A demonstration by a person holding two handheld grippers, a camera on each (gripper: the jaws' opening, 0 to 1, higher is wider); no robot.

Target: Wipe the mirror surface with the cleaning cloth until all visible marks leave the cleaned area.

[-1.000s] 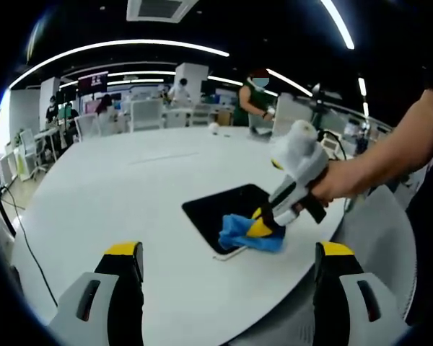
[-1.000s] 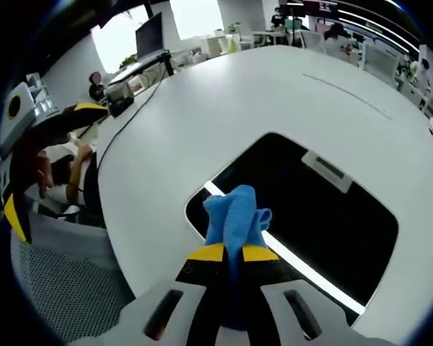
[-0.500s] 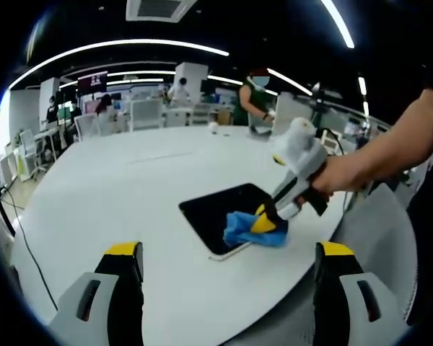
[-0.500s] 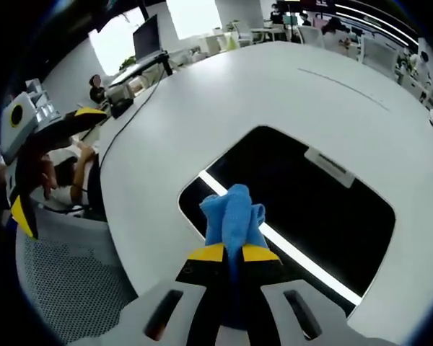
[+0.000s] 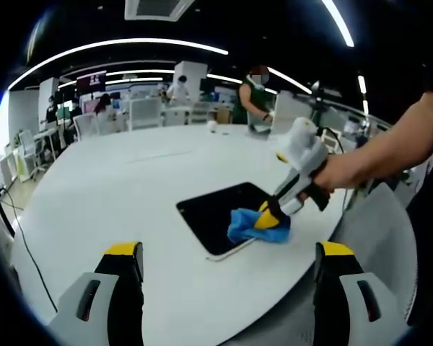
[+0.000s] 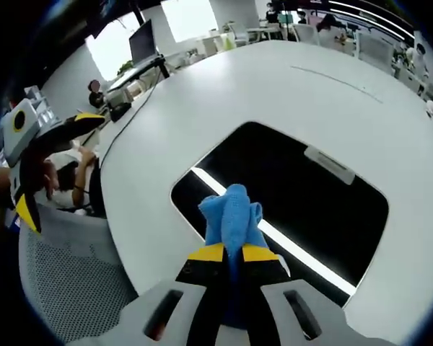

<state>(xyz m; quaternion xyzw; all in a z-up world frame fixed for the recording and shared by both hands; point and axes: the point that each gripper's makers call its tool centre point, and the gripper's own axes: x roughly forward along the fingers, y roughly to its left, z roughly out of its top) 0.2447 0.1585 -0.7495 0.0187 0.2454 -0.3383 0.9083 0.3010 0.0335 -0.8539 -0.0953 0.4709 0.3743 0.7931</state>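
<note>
A dark rectangular mirror (image 5: 216, 213) (image 6: 303, 194) lies flat on the round white table (image 5: 115, 187), near its right edge. My right gripper (image 6: 231, 254) (image 5: 265, 215) is shut on a blue cleaning cloth (image 6: 231, 216) (image 5: 254, 226), which presses on the mirror's near end. A bright strip of ceiling light reflects in the glass beside the cloth. My left gripper (image 5: 231, 252) is open, held above the table's near edge and apart from the mirror; its yellow-tipped fingers (image 5: 123, 252) hold nothing. In the right gripper view it appears at the far left (image 6: 36, 166).
The table (image 6: 361, 101) spreads wide beyond the mirror. A person's hand and arm (image 5: 375, 158) hold the right gripper. A mesh chair (image 6: 65, 288) stands by the table edge. A black cable (image 5: 22, 238) trails off the table's left. People and desks stand far behind.
The right gripper has slid the cloth further onto the mirror, toward its middle. The left gripper has stayed in place.
</note>
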